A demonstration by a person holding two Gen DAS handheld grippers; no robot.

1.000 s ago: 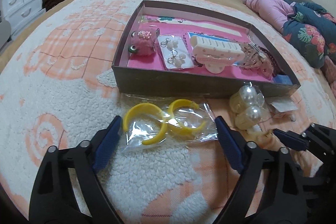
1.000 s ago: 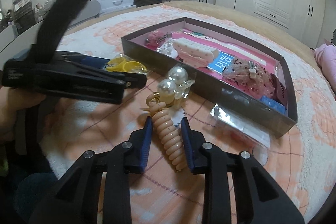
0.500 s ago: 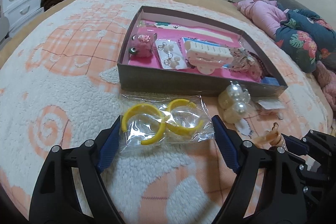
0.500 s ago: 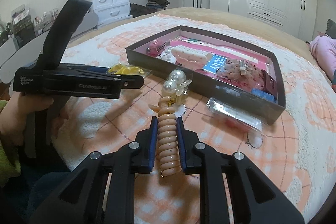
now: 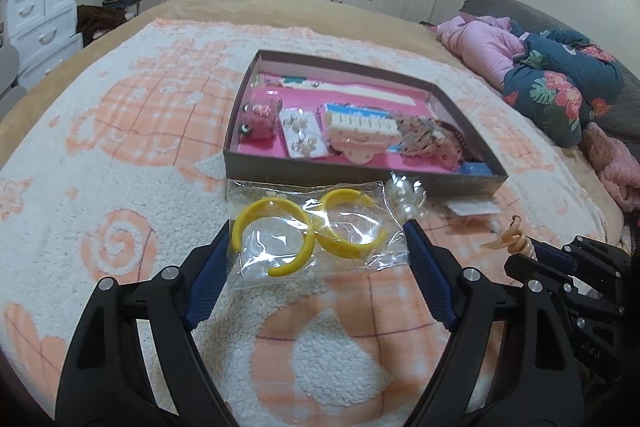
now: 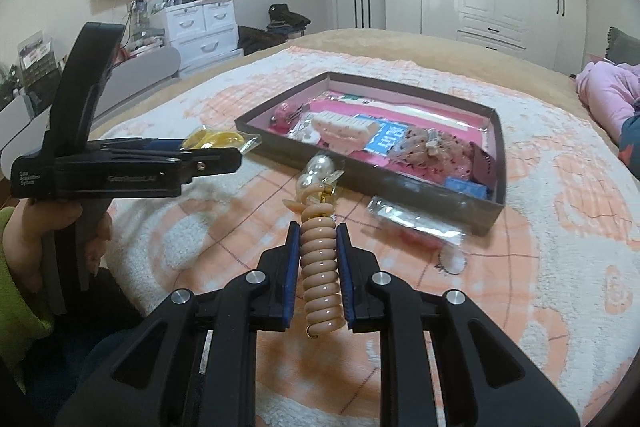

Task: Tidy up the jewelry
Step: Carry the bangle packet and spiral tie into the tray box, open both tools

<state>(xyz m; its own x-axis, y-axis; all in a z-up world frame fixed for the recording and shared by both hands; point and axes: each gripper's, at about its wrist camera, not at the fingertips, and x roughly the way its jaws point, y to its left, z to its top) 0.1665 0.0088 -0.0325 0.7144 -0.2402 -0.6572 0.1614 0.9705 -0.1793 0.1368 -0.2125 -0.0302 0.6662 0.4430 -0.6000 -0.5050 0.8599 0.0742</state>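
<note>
My right gripper (image 6: 318, 233) is shut on a beige spiral hair tie (image 6: 320, 267) with pearl beads (image 6: 316, 173) at its far end, held above the blanket. My left gripper (image 5: 318, 239) is open, its fingers either side of a clear bag with two yellow hoop earrings (image 5: 308, 231) lying on the blanket; the bag also shows in the right wrist view (image 6: 218, 139). The dark box with pink lining (image 5: 344, 173) holds a white hair claw (image 5: 362, 133), a pink fuzzy clip (image 5: 260, 119) and bagged earrings (image 5: 302, 137). The box also shows in the right wrist view (image 6: 400, 185).
A small clear packet (image 6: 416, 221) lies on the blanket in front of the box's near right corner. Pink and floral bedding (image 5: 540, 75) is piled at the right. White drawers (image 5: 36, 11) stand off the bed at the left.
My right gripper has closed on the spiral hair tie and lifted it off the blanket, pearls dangling. My left gripper has risen and drawn back slightly, staying open over the yellow earring bag.
</note>
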